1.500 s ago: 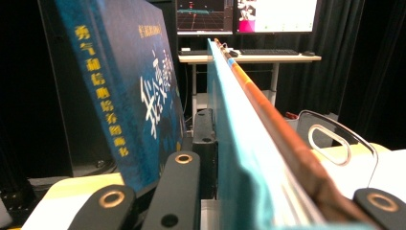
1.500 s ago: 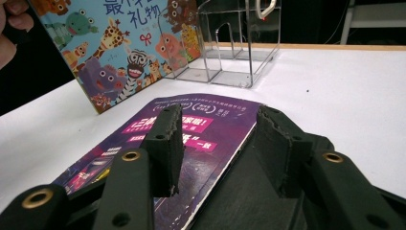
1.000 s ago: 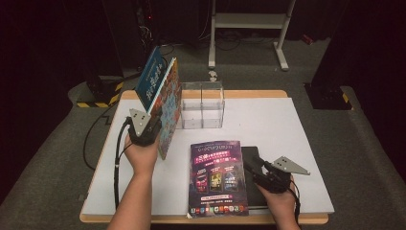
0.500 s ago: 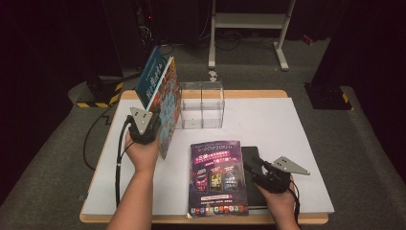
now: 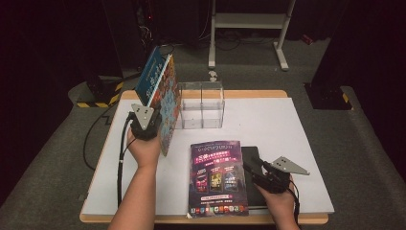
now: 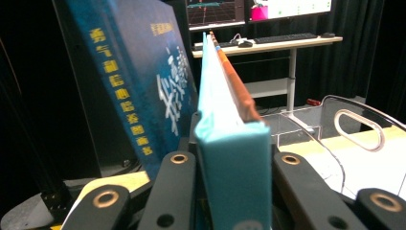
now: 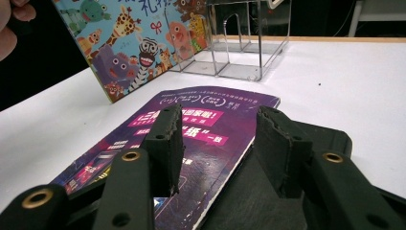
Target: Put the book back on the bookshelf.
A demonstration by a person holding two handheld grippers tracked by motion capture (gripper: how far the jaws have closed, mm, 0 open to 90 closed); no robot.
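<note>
Left gripper [image 5: 146,125] pinched the picture book [image 5: 165,108] by its spine, holding it upright just left of the clear rack [image 5: 201,105], presumably to slot it in. Rack compartments were empty. Right gripper [image 5: 261,172], jaws spread, straddled the purple magazine's [image 5: 218,177] edge over a black book [image 5: 251,158] on the table [image 5: 287,124].

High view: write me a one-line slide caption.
Left gripper holds a picture book upright beside a clear organizer; right gripper rests open over a purple magazine.
</note>
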